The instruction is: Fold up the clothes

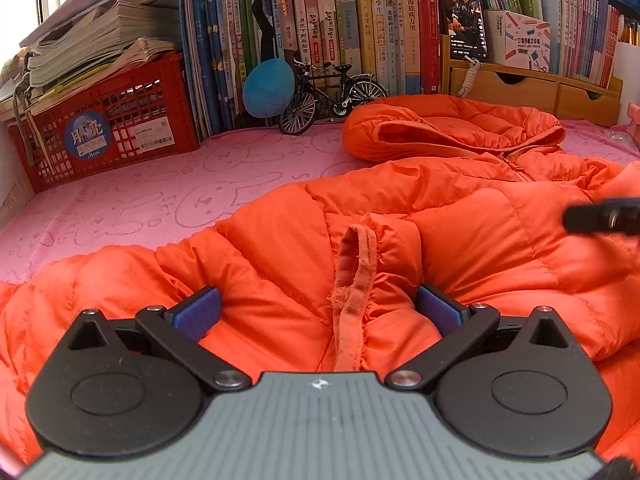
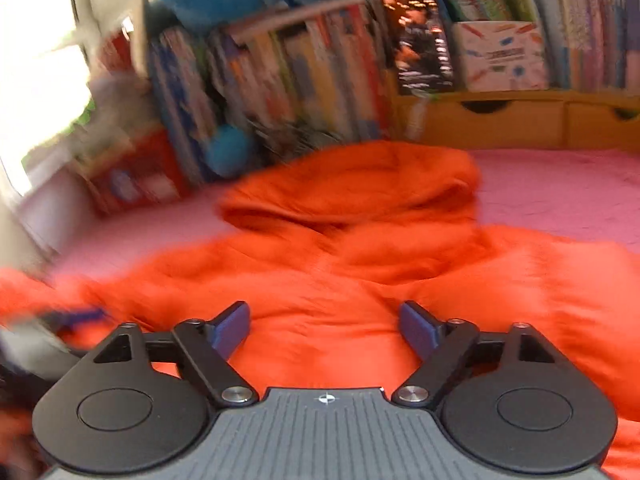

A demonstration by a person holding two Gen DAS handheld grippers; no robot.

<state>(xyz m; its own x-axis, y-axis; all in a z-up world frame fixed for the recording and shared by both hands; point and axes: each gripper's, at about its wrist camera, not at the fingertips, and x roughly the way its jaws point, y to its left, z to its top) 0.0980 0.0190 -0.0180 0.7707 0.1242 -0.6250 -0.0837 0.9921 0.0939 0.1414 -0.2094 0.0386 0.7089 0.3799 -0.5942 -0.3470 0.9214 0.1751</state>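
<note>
An orange puffy hooded jacket (image 1: 440, 220) lies spread over the pink bed cover (image 1: 160, 192), its hood (image 1: 452, 128) toward the bookshelf. My left gripper (image 1: 318, 310) is open and low over a sleeve. The sleeve's frayed cuff (image 1: 356, 280) lies between the blue pads, which stand wide apart. In the blurred right wrist view, my right gripper (image 2: 324, 328) is open above the jacket's body (image 2: 360, 280), with nothing clamped between its pads. One black finger of the right gripper (image 1: 600, 220) pokes in at the right edge of the left wrist view.
A red plastic crate (image 1: 108, 128) stacked with papers stands at the back left. A model bicycle (image 1: 328, 96) and a blue plush ball (image 1: 268, 88) sit before a row of books (image 1: 340, 28). Wooden drawers (image 1: 528, 88) and a phone (image 1: 462, 16) stand at the back right.
</note>
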